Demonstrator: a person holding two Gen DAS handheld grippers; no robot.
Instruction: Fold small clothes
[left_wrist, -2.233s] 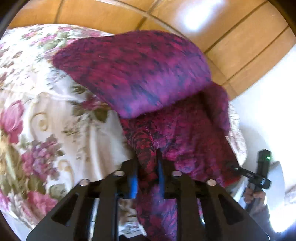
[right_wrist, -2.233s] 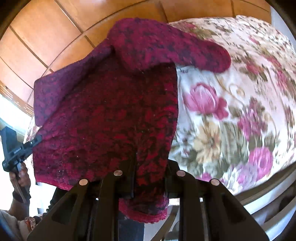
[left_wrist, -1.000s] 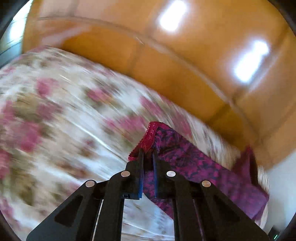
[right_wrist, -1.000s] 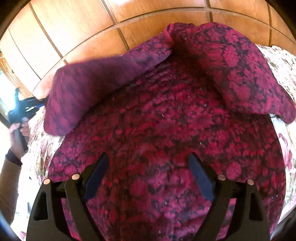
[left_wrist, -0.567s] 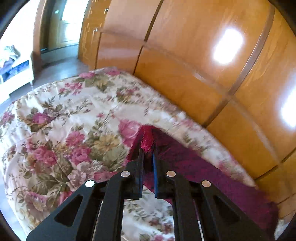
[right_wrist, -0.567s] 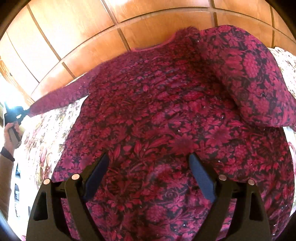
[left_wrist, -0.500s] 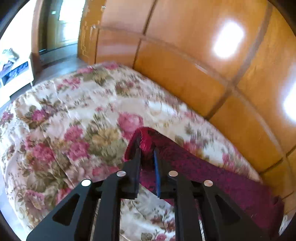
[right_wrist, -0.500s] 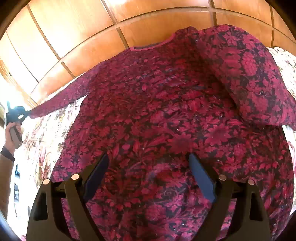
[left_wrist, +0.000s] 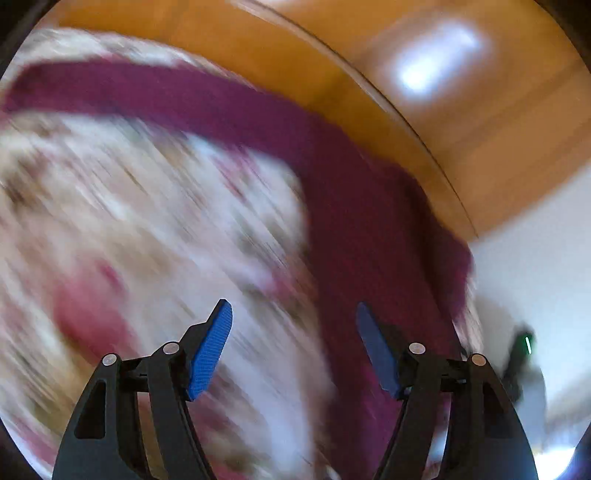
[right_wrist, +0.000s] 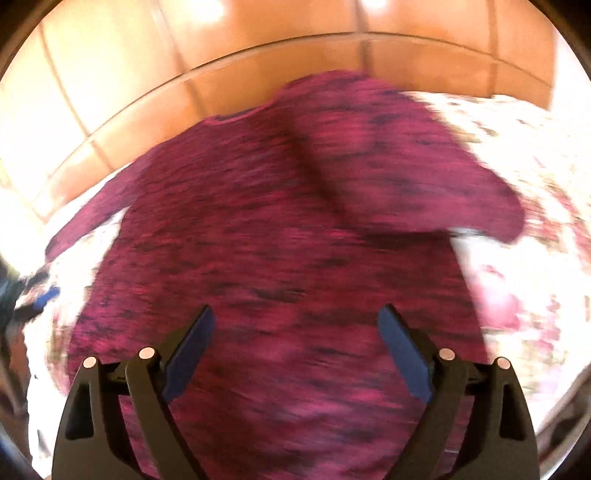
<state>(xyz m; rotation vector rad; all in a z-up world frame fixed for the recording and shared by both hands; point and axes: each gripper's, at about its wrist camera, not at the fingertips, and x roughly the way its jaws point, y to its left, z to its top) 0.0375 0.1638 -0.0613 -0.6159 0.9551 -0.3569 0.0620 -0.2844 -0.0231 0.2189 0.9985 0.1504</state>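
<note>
Folding has barely begun: the magenta top (right_wrist: 288, 236) lies spread flat on the floral bed (left_wrist: 147, 221), ahead of both tools. The left tool (left_wrist: 293, 347) is opening and empty, its sleeve (left_wrist: 155, 96) released half a second after pinching it. The right tool (right_wrist: 295, 350) hangs spread above the hem, as before.

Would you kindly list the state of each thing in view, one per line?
Sweater: spread on the bed, one sleeve folded across the front, the other stretched out.
Left gripper: jaws opening, nothing between them.
Right gripper: open, empty, above the sweater.
Bedspread: under the sweater.
</note>
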